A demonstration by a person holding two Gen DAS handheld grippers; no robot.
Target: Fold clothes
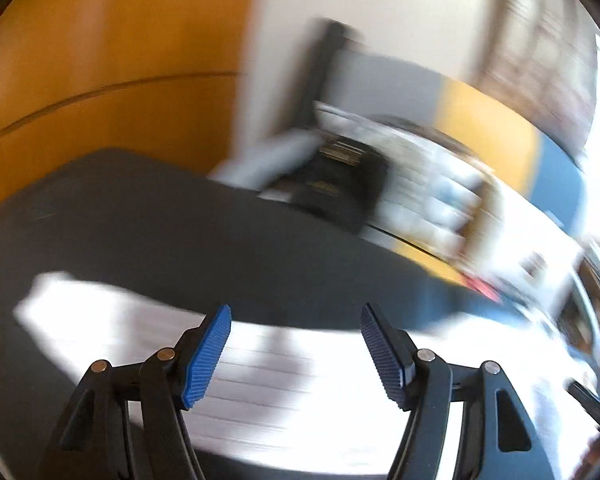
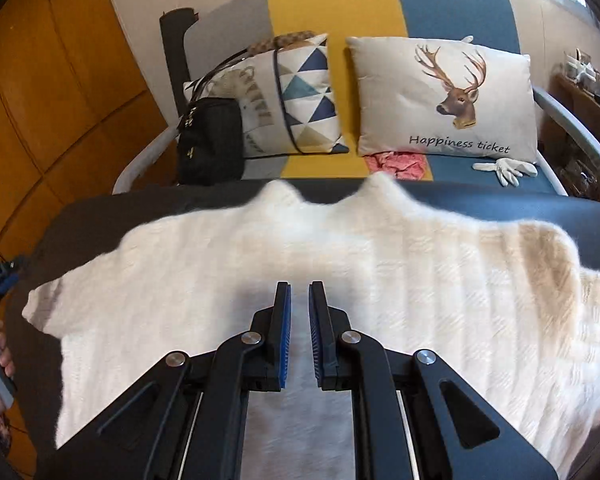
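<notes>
A white ribbed knit garment (image 2: 340, 264) is lying spread flat on a dark grey tabletop (image 2: 112, 216), its long axis running across the right wrist view from left to right. Two rounded points of its far edge are reaching toward the sofa. Its near part is being hidden by the right hand-held gripper (image 2: 299, 332), and its right end is being cut off by the frame edge. In the left wrist view the same garment (image 1: 148, 344) is being smeared by motion blur, so only faint parallel ribs are being made out.

The right hand-held gripper is being held nearly closed, a narrow slit left between its blue ridged pads; whether cloth is being pinched cannot be told. The left hand-held gripper (image 1: 296, 354) is being held partly open above the garment with nothing between its pads.

Beyond the tabletop a sofa (image 2: 340, 4) striped grey, yellow and blue is being seen, with a deer-print cushion (image 2: 444, 100), a triangle-patterned cushion (image 2: 296, 96), a black handbag (image 2: 210, 140), pink crumpled cloth (image 2: 396, 162) and a white glove (image 2: 508, 172). Orange wooden panels (image 2: 60, 92) are standing at the left.
</notes>
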